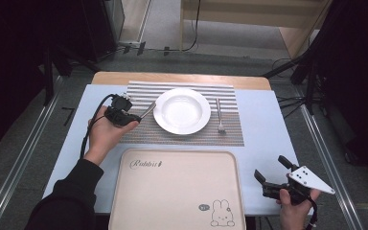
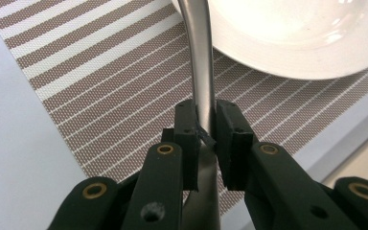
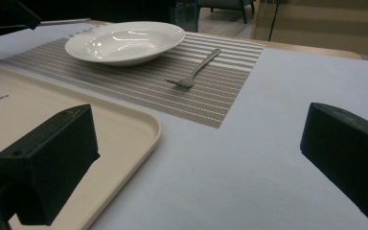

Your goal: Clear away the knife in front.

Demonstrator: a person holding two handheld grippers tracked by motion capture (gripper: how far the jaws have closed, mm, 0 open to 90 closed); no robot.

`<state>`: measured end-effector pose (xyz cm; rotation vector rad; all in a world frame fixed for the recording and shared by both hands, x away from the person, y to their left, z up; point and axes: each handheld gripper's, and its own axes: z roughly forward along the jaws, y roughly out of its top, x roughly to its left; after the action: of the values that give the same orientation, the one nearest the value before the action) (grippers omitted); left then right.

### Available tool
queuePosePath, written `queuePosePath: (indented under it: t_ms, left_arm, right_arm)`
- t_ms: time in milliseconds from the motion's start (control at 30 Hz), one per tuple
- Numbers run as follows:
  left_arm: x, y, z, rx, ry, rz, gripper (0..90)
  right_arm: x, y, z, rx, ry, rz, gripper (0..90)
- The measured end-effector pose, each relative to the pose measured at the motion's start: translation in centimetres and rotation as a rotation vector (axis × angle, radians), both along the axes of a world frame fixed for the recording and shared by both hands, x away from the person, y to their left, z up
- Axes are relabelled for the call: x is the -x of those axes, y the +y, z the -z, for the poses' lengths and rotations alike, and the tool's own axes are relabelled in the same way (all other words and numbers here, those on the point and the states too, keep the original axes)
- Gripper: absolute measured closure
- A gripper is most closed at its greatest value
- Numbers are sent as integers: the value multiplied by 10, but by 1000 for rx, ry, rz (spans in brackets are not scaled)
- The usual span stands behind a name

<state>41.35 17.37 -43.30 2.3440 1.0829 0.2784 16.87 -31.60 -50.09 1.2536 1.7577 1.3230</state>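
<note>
Tray: a beige rounded-corner plastic tray (image 1: 177, 189) lies nearest the camera at the table's near edge, between the two hands.
Writing: "Rabbit" in script at the tray's upper left; a rabbit drawing with a small speech bubble at its lower right, the bubble's text too small to read.
Utensil: a long, slim silver metal utensil handle (image 2: 202, 72), its far end hidden.
Utensil place: above the brown-and-white striped placemat (image 1: 139, 134), just left of the white round ceramic deep plate (image 1: 182, 110).
Utensil axis: in the high view it slants from the jaws up and right toward the plate's rim.
Left gripper (image 1: 133, 116): clamped on the utensil handle, pads pressed on both sides.
Right gripper (image 1: 270, 168): jaws wide apart, nothing between them, over the pale blue table (image 1: 268, 124) right of the tray.
Fork: a silver metal fork (image 1: 219, 116) lies on the placemat right of the plate, tines toward the tray.
</note>
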Motion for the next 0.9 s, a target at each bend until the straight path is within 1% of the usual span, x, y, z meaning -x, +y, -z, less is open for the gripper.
queuePosePath:
  t_ms: [33,267,433,533,600,633,667,767,833,900]
  left_arm:
    - [2,1,-1,8,-2,-1,804]
    - [17,7,-4,14,-14,2,804]
    - [29,10,-3,24,-20,7,804]
    - [38,11,-3,34,-24,13,804]
    - [41,11,-3,42,-23,14,804]
    - [46,10,-4,41,-28,23,804]
    - [46,10,-4,41,-28,23,804]
    - [53,9,-5,45,-40,28,804]
    - [57,8,-5,49,-38,34,804]
    - [60,8,-5,54,-46,36,804]
  right_arm:
    - [0,0,0,0,0,0,0]
    - [1,-1,-1,-2,-4,2,0]
    - [1,-2,-1,-7,-6,3,0]
    - [1,-1,-1,-3,-7,2,0]
    - [1,-1,-2,-3,-7,2,0]
    - [1,0,-2,-1,-7,1,0]
    - [1,0,-2,-1,-7,0,0]
    - [1,0,-2,0,-7,1,0]
    - [1,0,-2,0,-7,1,0]
    - [2,-1,-2,0,-10,2,0]
